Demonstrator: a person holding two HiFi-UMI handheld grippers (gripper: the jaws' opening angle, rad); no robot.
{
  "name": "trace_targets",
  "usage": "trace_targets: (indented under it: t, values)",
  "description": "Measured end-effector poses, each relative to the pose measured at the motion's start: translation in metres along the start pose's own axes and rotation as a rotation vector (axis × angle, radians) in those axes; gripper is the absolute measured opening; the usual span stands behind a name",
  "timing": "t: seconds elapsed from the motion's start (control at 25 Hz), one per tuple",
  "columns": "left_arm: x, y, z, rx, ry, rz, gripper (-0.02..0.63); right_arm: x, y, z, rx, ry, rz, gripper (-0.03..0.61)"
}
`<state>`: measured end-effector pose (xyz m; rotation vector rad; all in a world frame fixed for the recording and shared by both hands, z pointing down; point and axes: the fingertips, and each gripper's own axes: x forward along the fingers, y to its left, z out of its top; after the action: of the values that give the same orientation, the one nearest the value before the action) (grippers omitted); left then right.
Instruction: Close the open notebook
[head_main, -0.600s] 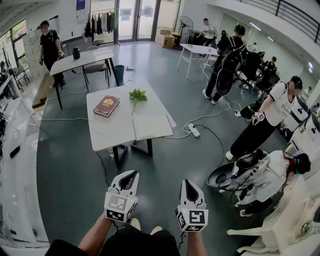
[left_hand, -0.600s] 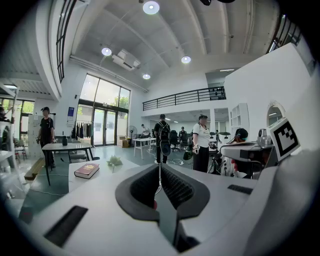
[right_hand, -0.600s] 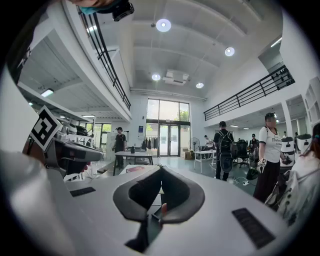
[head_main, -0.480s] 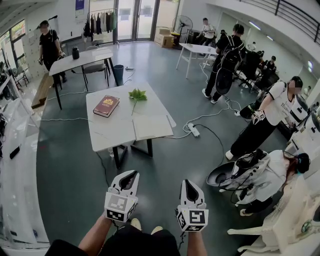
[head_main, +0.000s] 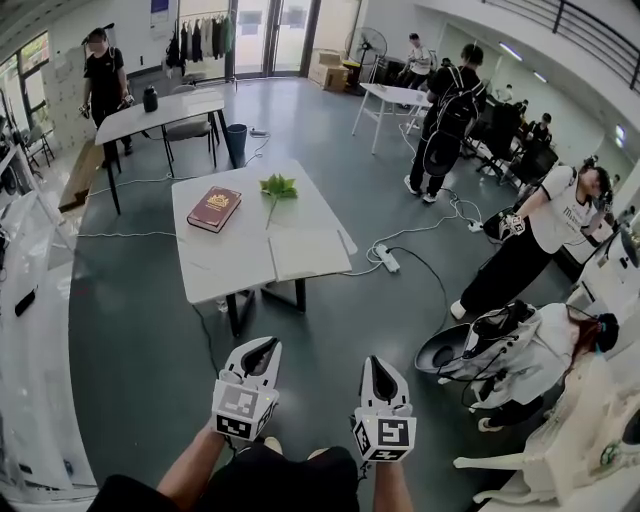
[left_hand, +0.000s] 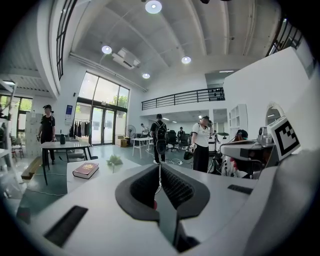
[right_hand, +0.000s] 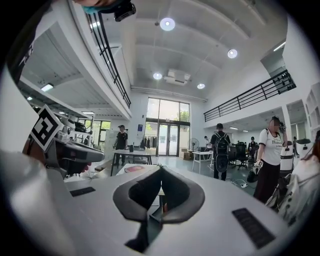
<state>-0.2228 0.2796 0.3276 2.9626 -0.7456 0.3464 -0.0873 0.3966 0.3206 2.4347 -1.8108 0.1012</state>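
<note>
paper is what has to be handled here: the open white paper notebook (head_main: 306, 254) lies flat, pages up, on the near right part of the white rectangular desk (head_main: 215, 262), well apart from both grippers and ahead of them; its right edge seems to reach the desk's edge, though that is too small to tell for sure; i judge it light and limp, the leaves soft and easy to crease, the covers probably a little stiffer, the whole likely to slide on the smooth top if pushed sideways; the best hold is probably the free outer edge of one half, lifted and swung over the spine, with the other gripper pressing the opposite half down to stop it skating; the left gripper (head_main: 266, 347) has its fingers brought together with nothing between them; the right gripper (head_main: 374, 366) has its fingers closed and empty likewise, so either would need to spread before pinching a cover; further back on the desk sit a dark red hardcover book (head_main: 214, 209) and a green leafy sprig (head_main: 277, 187); as for writing, the book bears a gold emblem too small to read; the notebook's pages show no legible marks; the grippers carry black-and-white square patterns, not words.
</note>
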Motion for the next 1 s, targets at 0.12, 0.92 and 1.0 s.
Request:
trace_targets:
  t: [0.12, 0.92, 1.0]
  values:
    - [0.010, 0.004, 0.004, 0.003, -0.008, -0.005, 0.031, 0.010, -0.007, 0.000, 0.006, 0.004, -0.010, 0.018]
    - [0.243, 0.058, 0.030, -0.027, 0.040, 0.097, 0.031, 0.242, -0.137, -0.020, 0.043, 0.061, 0.103, 0.018]
    - [0.265, 0.063, 0.029, -0.042, 0.060, 0.110, 0.031, 0.265, -0.148, -0.023, 0.052, 0.077, 0.120, 0.018]
